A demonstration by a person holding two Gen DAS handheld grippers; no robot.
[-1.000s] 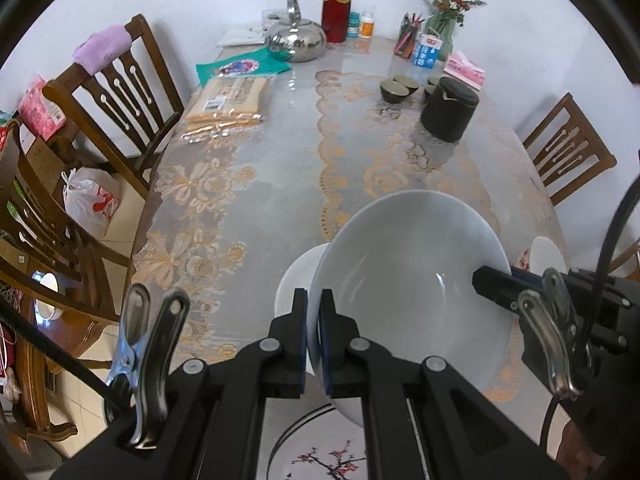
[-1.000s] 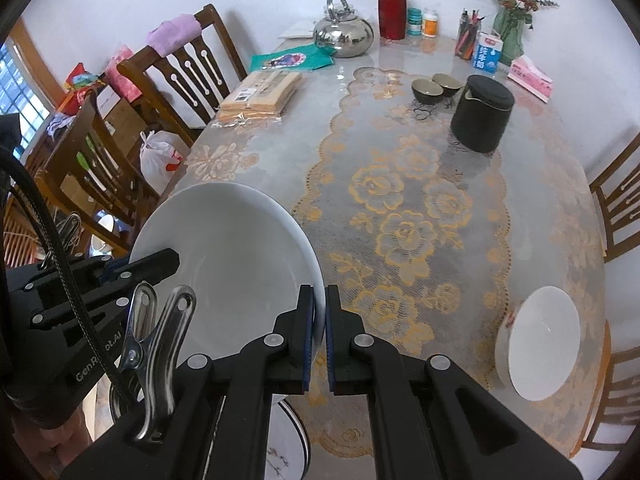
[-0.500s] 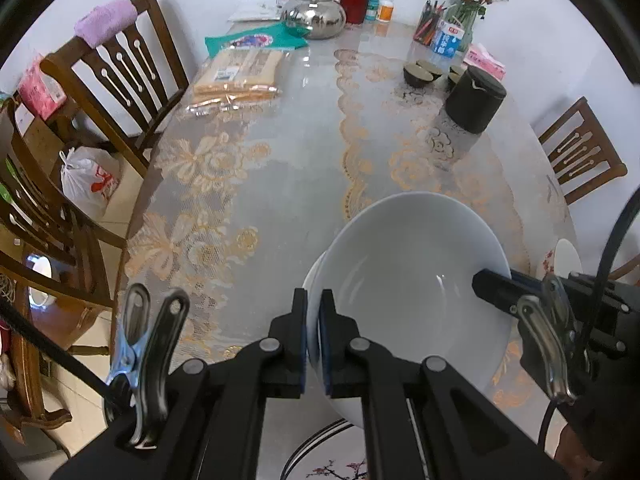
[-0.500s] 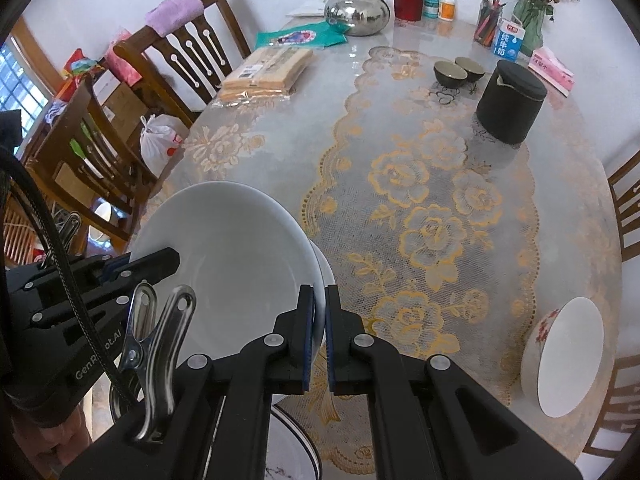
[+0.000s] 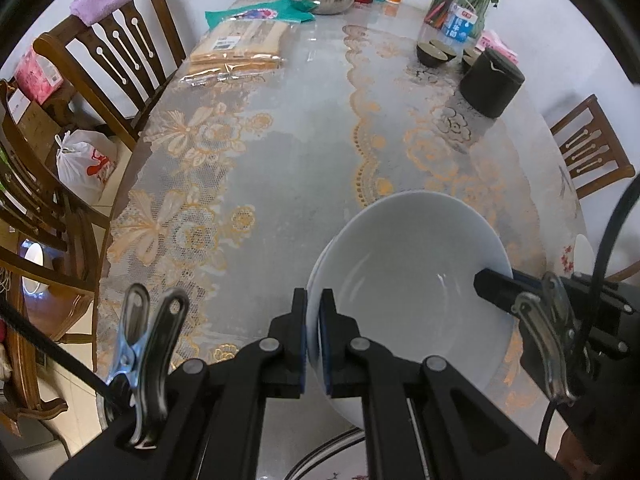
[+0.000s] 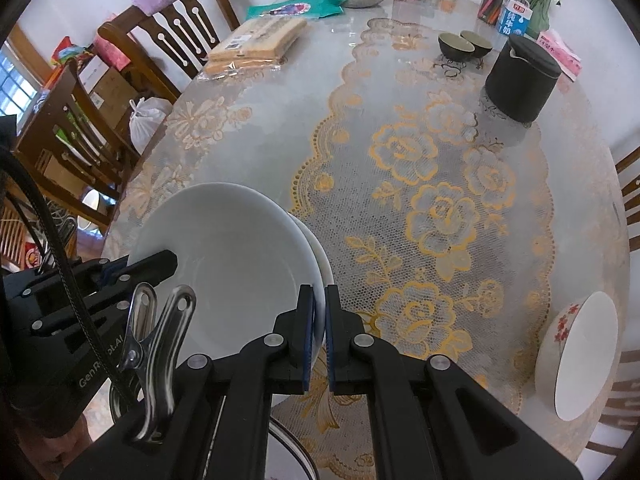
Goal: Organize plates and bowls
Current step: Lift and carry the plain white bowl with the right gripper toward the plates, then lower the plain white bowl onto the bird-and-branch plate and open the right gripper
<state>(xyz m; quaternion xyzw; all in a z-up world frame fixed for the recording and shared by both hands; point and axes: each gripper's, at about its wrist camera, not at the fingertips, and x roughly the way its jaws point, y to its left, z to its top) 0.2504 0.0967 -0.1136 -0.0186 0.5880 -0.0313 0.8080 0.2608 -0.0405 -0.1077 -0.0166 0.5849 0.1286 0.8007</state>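
In the left wrist view, the left gripper [image 5: 314,330] pinches the near-left rim of a large white bowl [image 5: 412,276] held over the lace-covered table [image 5: 280,160], while the right gripper [image 5: 494,284] clamps the bowl's right rim; a second white rim shows just beneath its left edge. In the right wrist view, the right gripper [image 6: 319,330] is pressed onto the white bowl's [image 6: 240,264] near-right rim, the left gripper [image 6: 160,262] grips its left rim, and a flowered bowl [image 6: 580,356] sits well apart at the table's near-right edge.
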